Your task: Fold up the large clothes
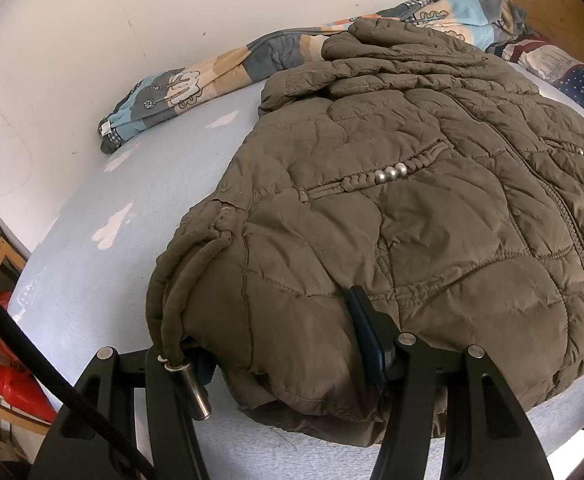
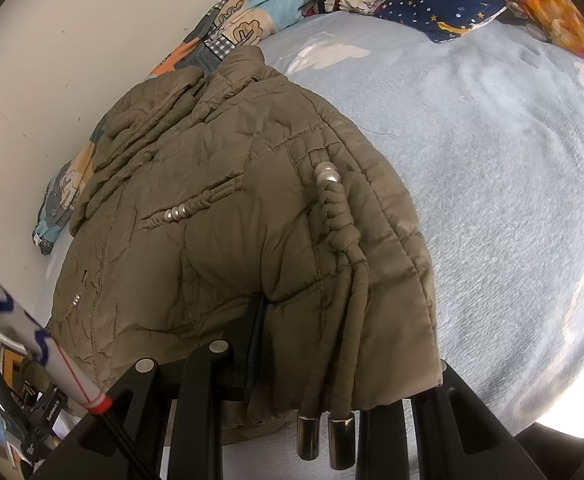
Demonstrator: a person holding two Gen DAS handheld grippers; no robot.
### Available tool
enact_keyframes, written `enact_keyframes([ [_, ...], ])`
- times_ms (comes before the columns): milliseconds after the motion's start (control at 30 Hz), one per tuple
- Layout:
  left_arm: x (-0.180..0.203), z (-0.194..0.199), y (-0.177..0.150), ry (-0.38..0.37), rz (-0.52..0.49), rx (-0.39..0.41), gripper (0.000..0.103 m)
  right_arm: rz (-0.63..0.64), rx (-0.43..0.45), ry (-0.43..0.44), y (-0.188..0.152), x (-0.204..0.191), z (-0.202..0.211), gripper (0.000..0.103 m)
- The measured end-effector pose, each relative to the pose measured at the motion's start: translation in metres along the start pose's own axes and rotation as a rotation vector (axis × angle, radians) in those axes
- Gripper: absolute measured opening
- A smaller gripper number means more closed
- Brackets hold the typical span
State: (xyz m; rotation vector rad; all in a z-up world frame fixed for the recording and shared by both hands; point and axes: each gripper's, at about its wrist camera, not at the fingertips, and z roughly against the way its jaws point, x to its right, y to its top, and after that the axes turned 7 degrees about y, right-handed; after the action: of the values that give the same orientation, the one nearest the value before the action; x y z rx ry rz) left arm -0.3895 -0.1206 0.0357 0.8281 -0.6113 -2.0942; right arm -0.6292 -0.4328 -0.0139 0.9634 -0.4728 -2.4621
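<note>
Olive-brown quilted jacket (image 1: 412,208) lies spread on the pale blue bed sheet (image 1: 124,200), hem edge toward both grippers, collar at the far end.

Left gripper (image 1: 288,344) — jaws closed on the hem's left corner; padded fabric bunches between the fingers, right finger (image 1: 366,340) pressed into the quilting. Drawcord (image 1: 172,300) hangs down just left of the grip, its metal end cap (image 1: 194,390) resting against the left finger's arm.

Right gripper (image 2: 332,344) — clamped on the hem's right corner. Left finger (image 2: 254,336) is sunk in a fold; the right finger is hidden under the fabric (only its arm shows at the edge). Two cords with metal tips (image 2: 324,436) dangle over the gripper body, straight below the grip.

Ahead of the left gripper: braided pocket trim with three silver beads (image 1: 392,172), zipper (image 1: 576,232) further right. Ahead of the right gripper: same sort of beaded trim (image 2: 328,174) near the jacket's right edge.

Beyond the jacket, against the white wall (image 1: 92,20), a patchwork duvet (image 1: 196,76) lies rumpled; a navy star-print pillow (image 2: 444,0) sits far ahead-right of the right gripper. Sheet right of the jacket is bare.
</note>
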Motion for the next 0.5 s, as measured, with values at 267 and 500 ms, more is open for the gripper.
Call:
enact_keyframes([
  [267,0.000,0.001,0.001,-0.001,-0.007,0.010,0.052,0.072,0.037,-0.025,-0.001,-0.011,0.006,0.021],
  [500,-0.003,0.003,0.000,-0.007,-0.007,0.016,0.050,0.096,0.052,-0.034,-0.001,-0.016,0.011,0.020],
])
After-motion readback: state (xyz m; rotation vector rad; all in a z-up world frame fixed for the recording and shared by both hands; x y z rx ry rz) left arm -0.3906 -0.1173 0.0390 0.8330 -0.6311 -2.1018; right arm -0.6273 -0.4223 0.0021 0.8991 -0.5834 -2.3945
